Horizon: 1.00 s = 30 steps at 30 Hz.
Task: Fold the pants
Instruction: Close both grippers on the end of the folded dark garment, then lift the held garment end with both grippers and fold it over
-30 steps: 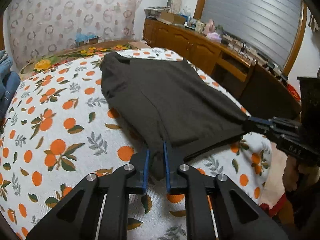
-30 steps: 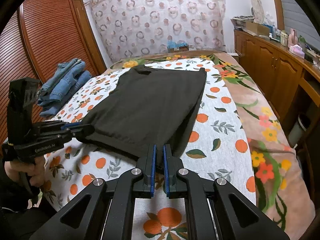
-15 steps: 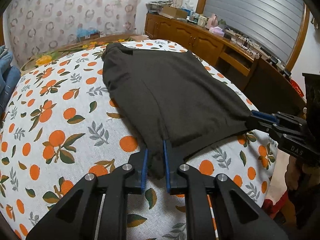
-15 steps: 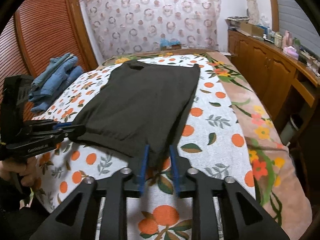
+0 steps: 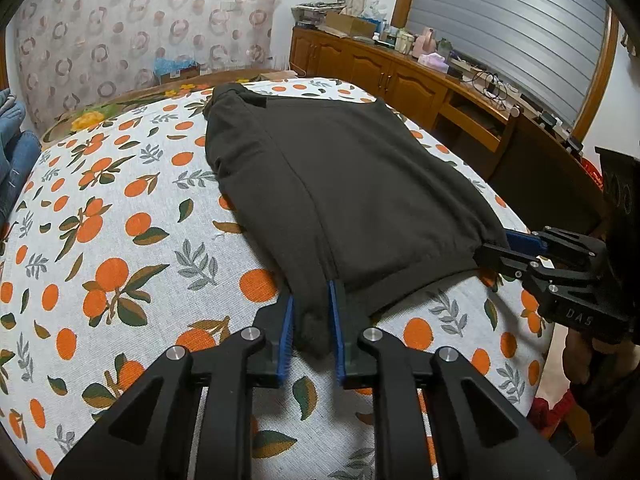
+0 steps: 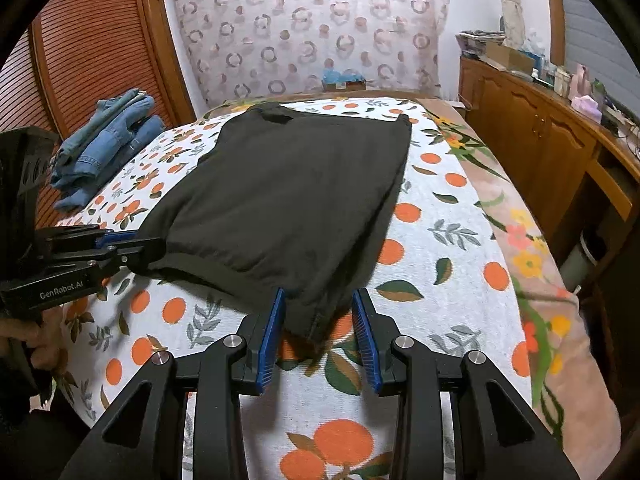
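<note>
The dark pants (image 5: 352, 200) lie spread flat on the bed (image 5: 120, 240), running away from both tools toward the far end of the orange-print cover. The left tool (image 5: 311, 332) is clenched on the near hem corner, cloth bunched between its blue pads. The right tool (image 6: 318, 336) stands released, jaws apart, with the other near corner lying loose between them and touched by neither pad.

The step in hand looks like setting the hem down smooth before the next fold. To do it well, the left tool should let go only once its corner lies flat on the cover, level with the corner ahead of the right tool, so the hem makes a straight line. Both tools should back off low and straight, so the pads do not drag the cloth out of square.

Readable writing: "GenRobot.AI" on the side of the left tool in the right wrist view, and "DAS" on the right tool in the left wrist view.
</note>
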{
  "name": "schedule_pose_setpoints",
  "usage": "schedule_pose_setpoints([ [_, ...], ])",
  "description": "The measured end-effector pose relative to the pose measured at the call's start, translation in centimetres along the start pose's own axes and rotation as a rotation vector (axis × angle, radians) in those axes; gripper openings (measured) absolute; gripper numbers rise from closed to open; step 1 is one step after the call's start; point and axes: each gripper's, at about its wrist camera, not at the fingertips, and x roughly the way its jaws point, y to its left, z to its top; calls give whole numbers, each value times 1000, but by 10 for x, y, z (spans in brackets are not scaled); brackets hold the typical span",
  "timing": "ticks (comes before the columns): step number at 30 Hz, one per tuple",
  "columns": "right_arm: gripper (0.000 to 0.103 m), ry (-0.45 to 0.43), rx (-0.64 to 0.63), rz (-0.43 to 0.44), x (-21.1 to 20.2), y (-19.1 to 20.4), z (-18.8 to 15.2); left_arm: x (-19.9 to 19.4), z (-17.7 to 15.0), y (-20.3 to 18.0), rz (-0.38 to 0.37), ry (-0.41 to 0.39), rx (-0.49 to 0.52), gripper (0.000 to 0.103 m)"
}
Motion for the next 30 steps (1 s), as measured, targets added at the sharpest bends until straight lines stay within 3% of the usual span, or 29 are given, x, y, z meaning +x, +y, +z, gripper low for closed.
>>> schedule_pose_setpoints([
  [4, 36, -3, 9, 19, 3, -1, 0, 0, 0, 0, 0, 0, 2, 18],
  [10, 15, -6, 11, 79, 3, -3, -1, 0, 0, -3, 15, 0, 26, 18],
  [12, 11, -11, 10, 85, 3, -2, 1, -3, 4, -7, 22, 2, 57, 11],
  [14, 10, -29, -6, 94, -2, -3, 8, -13, 11, -9, 10, -17, 66, 10],
  [26, 10, -319, -104, 148, -126, 12, 78, -151, 82, -16, -68, -290, 62, 10],
  [30, 10, -423, -185, 141, -176, 29, 99, -206, 102, -19, -55, -386, 80, 10],
])
